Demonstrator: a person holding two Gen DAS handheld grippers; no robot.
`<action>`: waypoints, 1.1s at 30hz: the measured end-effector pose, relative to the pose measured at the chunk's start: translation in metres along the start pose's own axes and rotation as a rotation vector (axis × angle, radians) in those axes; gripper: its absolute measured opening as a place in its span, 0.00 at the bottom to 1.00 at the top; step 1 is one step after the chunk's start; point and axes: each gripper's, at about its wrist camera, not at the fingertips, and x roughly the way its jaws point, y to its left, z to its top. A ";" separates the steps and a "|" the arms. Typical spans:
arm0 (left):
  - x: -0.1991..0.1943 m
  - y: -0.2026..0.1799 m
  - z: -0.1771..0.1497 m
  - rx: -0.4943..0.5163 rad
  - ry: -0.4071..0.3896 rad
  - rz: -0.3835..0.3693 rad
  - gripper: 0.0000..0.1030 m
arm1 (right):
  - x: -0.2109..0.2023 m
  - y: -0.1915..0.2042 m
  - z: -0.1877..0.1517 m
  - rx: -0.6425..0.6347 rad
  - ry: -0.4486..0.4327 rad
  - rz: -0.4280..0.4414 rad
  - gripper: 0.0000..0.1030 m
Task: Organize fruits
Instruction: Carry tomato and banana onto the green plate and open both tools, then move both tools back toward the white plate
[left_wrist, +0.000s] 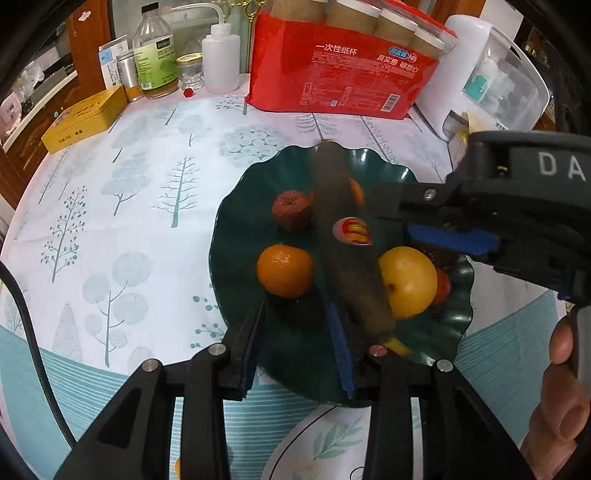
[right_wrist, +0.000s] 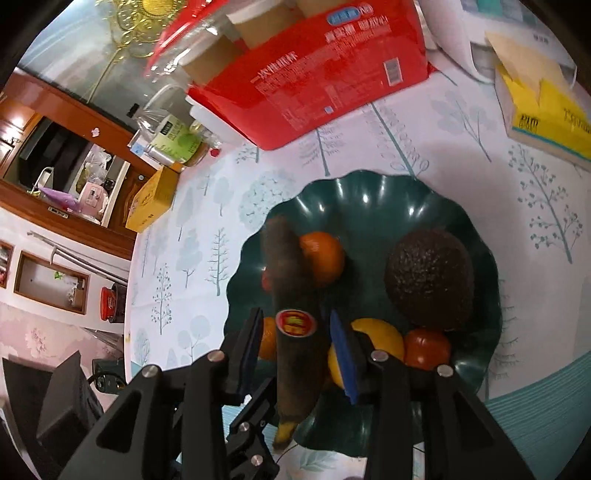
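Note:
A dark green scalloped plate (left_wrist: 373, 162) (right_wrist: 388, 192) holds fruit: an overripe brown banana (left_wrist: 343, 236) (right_wrist: 291, 306) with a red sticker, oranges (left_wrist: 285, 270) (right_wrist: 322, 256), a yellow fruit (left_wrist: 408, 282) (right_wrist: 380, 334), a wrinkled red-brown fruit (left_wrist: 291, 210), an avocado (right_wrist: 430, 278) and a tomato (right_wrist: 427, 348). My left gripper (left_wrist: 297, 343) is open over the plate's near edge, the banana just right of its right finger. My right gripper (right_wrist: 299, 350) is open, its fingers either side of the banana; it also shows in the left wrist view (left_wrist: 454, 236), reaching in from the right.
A red pack of paper cups (left_wrist: 343, 70) (right_wrist: 314, 74), bottles (left_wrist: 153, 55), a white appliance (left_wrist: 480, 77) and yellow boxes (left_wrist: 83, 120) (right_wrist: 546, 114) stand behind the plate. A white patterned plate (left_wrist: 325, 443) lies near the front edge.

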 end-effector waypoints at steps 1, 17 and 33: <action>-0.003 0.001 -0.001 -0.003 -0.004 -0.002 0.34 | -0.002 0.001 0.000 -0.005 -0.002 -0.001 0.37; -0.073 0.000 -0.013 -0.009 -0.108 0.023 0.46 | -0.049 0.021 -0.034 -0.118 -0.046 -0.039 0.37; -0.176 -0.007 -0.046 -0.004 -0.257 0.046 0.66 | -0.132 0.054 -0.086 -0.313 -0.168 -0.066 0.37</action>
